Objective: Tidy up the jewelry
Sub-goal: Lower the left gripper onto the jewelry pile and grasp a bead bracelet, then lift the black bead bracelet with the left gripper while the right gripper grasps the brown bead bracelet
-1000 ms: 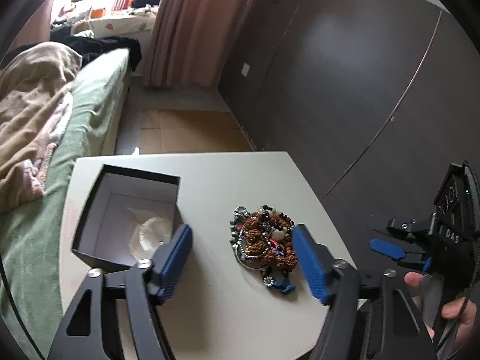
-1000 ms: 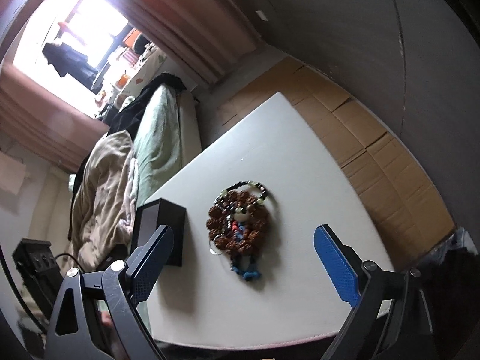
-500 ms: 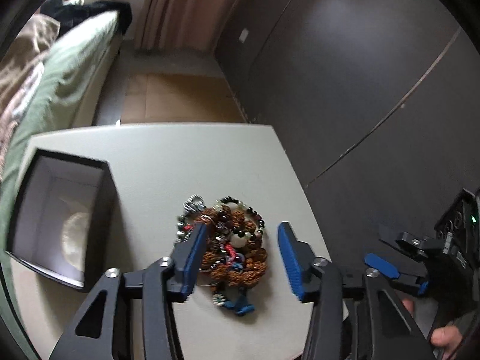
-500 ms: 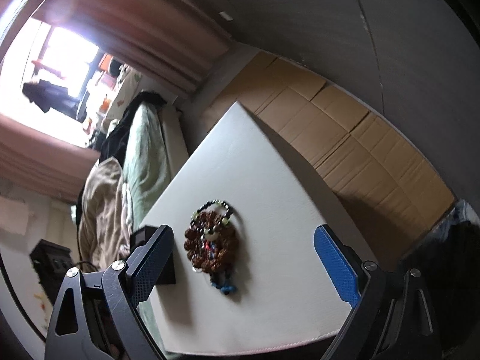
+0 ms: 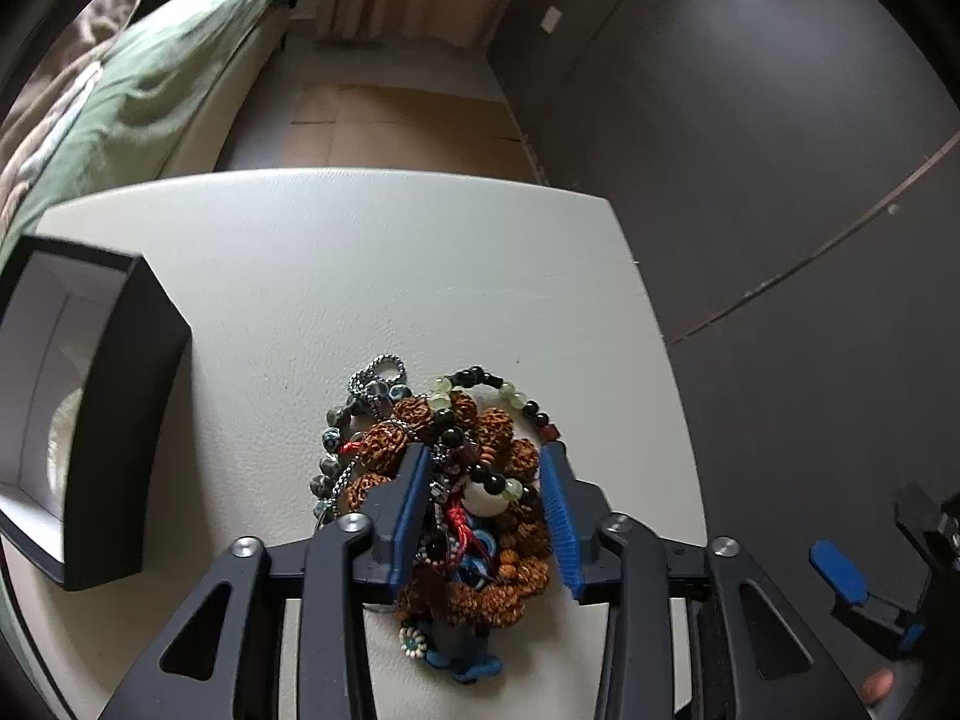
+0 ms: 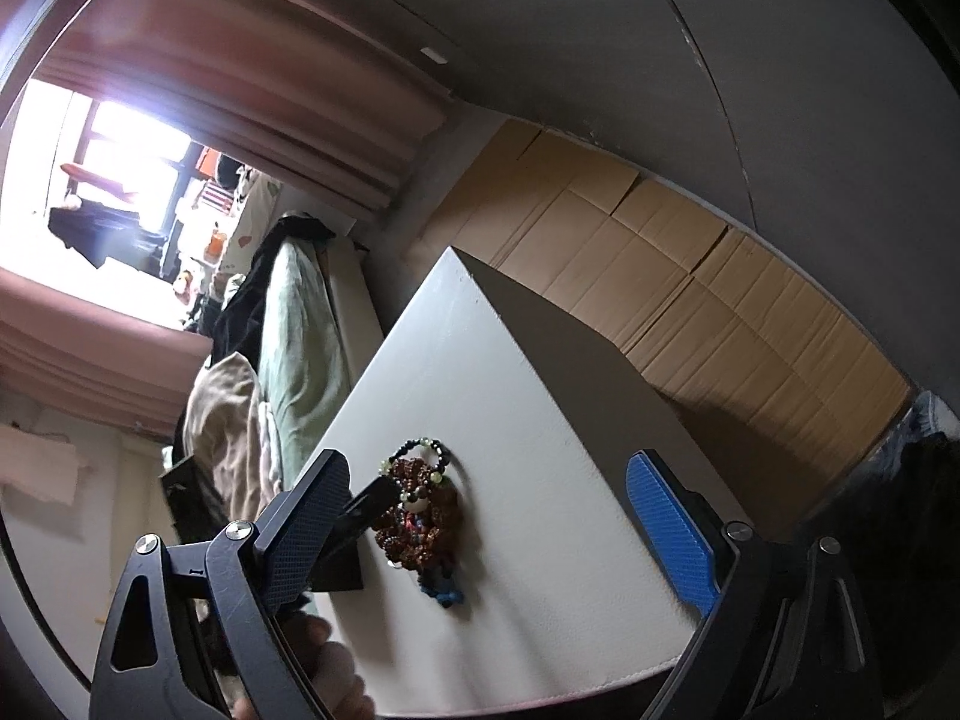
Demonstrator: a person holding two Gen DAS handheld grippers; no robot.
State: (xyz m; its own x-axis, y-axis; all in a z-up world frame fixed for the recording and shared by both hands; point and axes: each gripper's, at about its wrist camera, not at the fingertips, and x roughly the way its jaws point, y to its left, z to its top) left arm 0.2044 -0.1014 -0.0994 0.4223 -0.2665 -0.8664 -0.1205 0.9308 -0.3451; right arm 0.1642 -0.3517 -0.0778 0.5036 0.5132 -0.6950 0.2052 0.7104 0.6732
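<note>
A tangled pile of jewelry [image 5: 462, 474] lies on the white table [image 5: 372, 276]: brown seed-bead bracelets, a black and green bead string, a grey chain, red cord and a blue piece. My left gripper [image 5: 487, 495] is down over the pile, its blue fingers [image 5: 411, 504] on either side of the middle, partly closed. An open black box [image 5: 90, 420] with white lining stands to the left. In the right wrist view the pile [image 6: 420, 516] and the left gripper's tip [image 6: 372, 501] show. My right gripper [image 6: 492, 534] is wide open and empty, back from the table.
The table's right edge [image 5: 666, 372] drops off beside a dark wall. A bed with green and beige bedding [image 5: 138, 72] lies left of the table. Brown floor tiles [image 6: 690, 276] lie beyond the table's far edge.
My left gripper moved forward and down onto the jewelry pile and its fingers narrowed around it. The right gripper drew back and tilted, staying open.
</note>
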